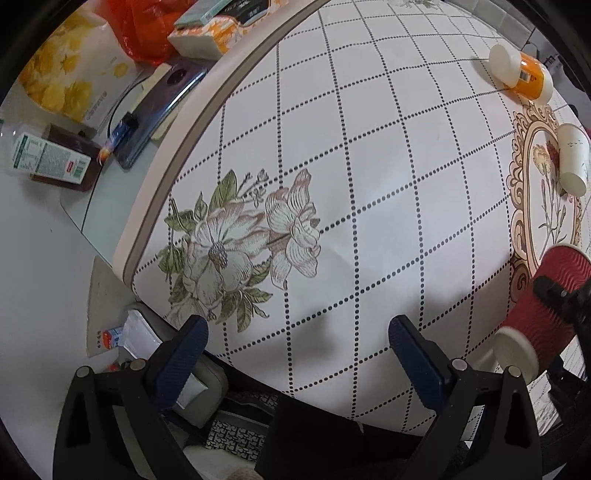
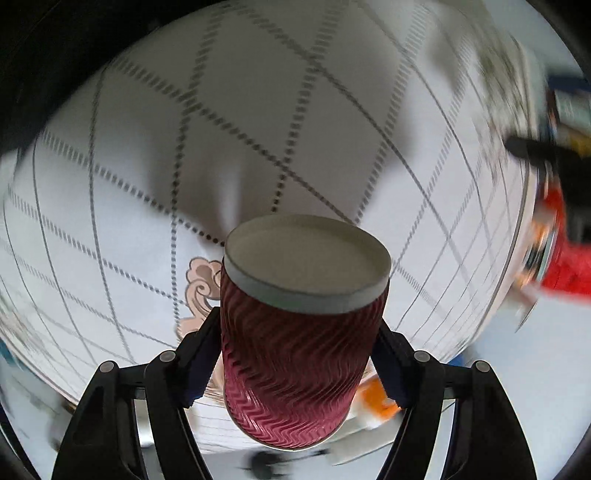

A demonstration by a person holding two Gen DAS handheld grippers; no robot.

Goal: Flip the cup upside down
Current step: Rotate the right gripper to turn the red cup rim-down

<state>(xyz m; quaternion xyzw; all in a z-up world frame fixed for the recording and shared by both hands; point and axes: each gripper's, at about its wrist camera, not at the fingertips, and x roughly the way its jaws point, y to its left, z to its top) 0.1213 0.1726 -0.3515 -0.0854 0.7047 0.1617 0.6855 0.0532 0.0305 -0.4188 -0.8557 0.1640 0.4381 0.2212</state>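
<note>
A red ribbed paper cup with a white base sits between my right gripper's blue-padded fingers, which are shut on its sides. The cup's white base points away from the camera, above the tablecloth. In the left wrist view the same cup shows at the right edge, tilted in the air, with a black finger of the right gripper across it. My left gripper is open and empty, low over the near edge of the table.
A round table with a white dotted-grid floral cloth. An orange bottle and a white paper cup lie on their sides at the far right. Boxes, a phone and a red bag sit on a surface at the left.
</note>
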